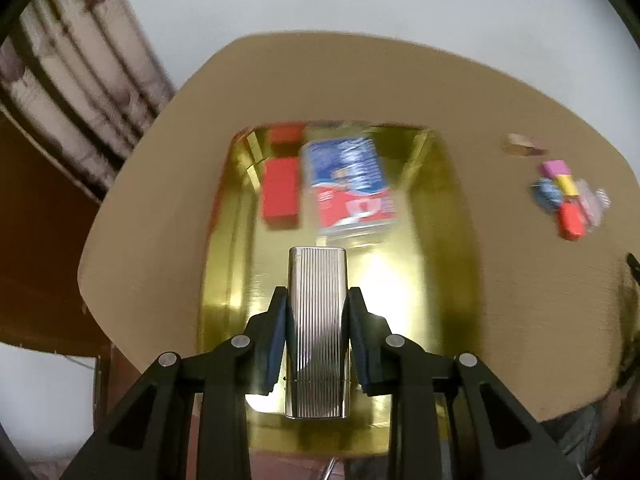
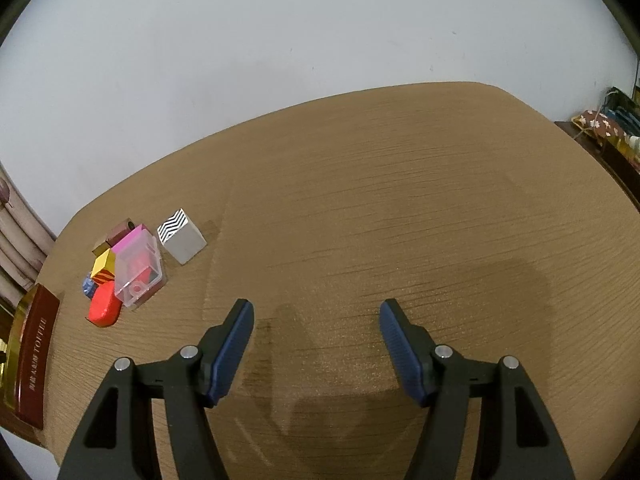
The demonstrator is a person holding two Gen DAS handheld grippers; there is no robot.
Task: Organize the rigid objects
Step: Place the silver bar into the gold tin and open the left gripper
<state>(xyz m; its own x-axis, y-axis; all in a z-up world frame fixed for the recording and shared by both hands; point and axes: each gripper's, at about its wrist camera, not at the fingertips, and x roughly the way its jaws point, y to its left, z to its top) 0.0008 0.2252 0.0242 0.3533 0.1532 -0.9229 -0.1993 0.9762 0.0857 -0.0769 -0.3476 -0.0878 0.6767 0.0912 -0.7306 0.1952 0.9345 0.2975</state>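
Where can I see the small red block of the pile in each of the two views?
Left wrist view: the red block lies far right, at the pile's near end.
Right wrist view: it lies at lower left, beside the clear plastic box.
Shared landmark: the yellow block in that pile.

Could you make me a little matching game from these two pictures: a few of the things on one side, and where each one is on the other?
Things:
1. silver ribbed case
2. blue and red packet
3. zigzag-patterned box
4. right gripper

Places:
A. lying in the gold tray
B. open above bare table
C. clamped in the left gripper
D. standing on the table beside a clear plastic box

Pairs: 1-C, 2-A, 3-D, 4-B
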